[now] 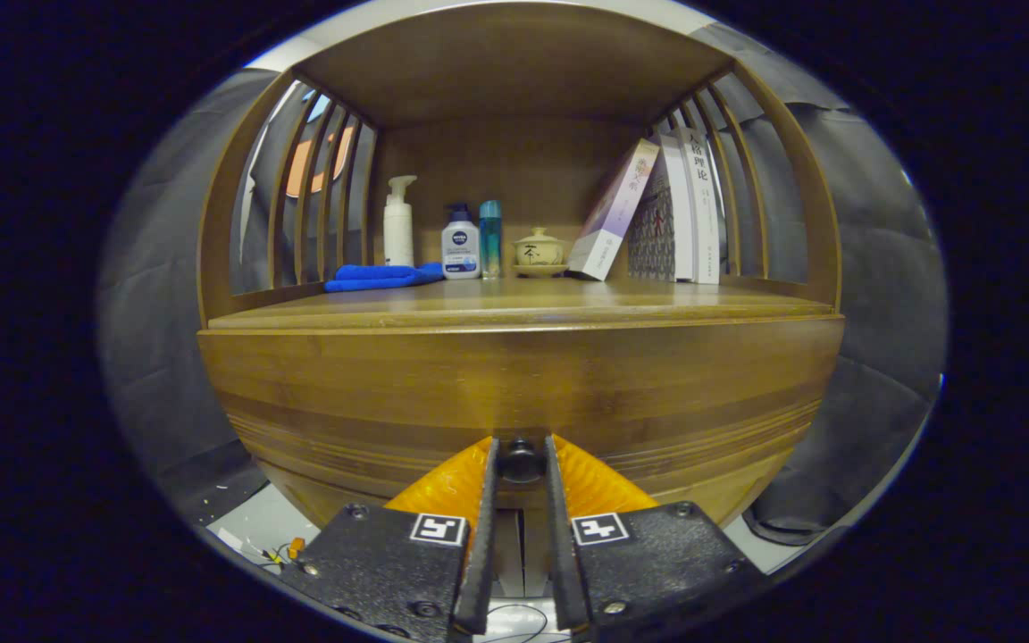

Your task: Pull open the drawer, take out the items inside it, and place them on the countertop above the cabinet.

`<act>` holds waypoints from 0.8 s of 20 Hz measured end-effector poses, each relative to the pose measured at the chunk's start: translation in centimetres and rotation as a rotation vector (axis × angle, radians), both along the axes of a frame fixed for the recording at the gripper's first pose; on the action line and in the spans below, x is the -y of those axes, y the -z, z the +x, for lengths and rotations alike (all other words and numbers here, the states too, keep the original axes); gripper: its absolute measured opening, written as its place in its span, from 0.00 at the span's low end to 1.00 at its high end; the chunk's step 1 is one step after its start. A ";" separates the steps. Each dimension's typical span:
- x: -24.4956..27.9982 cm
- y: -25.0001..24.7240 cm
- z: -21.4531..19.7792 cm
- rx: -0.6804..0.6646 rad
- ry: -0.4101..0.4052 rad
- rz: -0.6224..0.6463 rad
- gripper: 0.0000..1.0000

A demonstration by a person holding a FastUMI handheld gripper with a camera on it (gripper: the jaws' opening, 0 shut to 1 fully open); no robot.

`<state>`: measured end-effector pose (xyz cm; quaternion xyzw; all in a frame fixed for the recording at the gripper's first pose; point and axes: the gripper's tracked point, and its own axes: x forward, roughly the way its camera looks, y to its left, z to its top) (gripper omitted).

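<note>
A wooden cabinet stands straight ahead, its drawer front (pixel 514 393) a wide brown panel with grooved lines. A small dark round knob (pixel 521 459) sticks out of the drawer's middle. My gripper (pixel 521 457) is shut on this knob, one finger pressed against each side of it. The drawer looks flush with the cabinet; its inside is hidden. The countertop (pixel 514 308) lies just above the drawer front, bare along its near part.
At the back of the countertop stand a white pump bottle (pixel 398 223), a blue-and-white bottle (pixel 460 243), a slim teal bottle (pixel 490 237), a lidded cup (pixel 539 250) and leaning books (pixel 657 214). A folded blue cloth (pixel 380 277) lies at the left. Slatted sides enclose the shelf.
</note>
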<state>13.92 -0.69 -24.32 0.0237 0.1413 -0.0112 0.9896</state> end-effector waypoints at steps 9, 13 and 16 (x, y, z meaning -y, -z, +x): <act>0.2 0.1 -2.4 -0.026 -0.024 -0.024 0.25; 0.1 0.1 -5.2 -0.041 -0.049 0.001 0.25; 0.3 0.0 -7.4 -0.035 -0.054 -0.016 0.25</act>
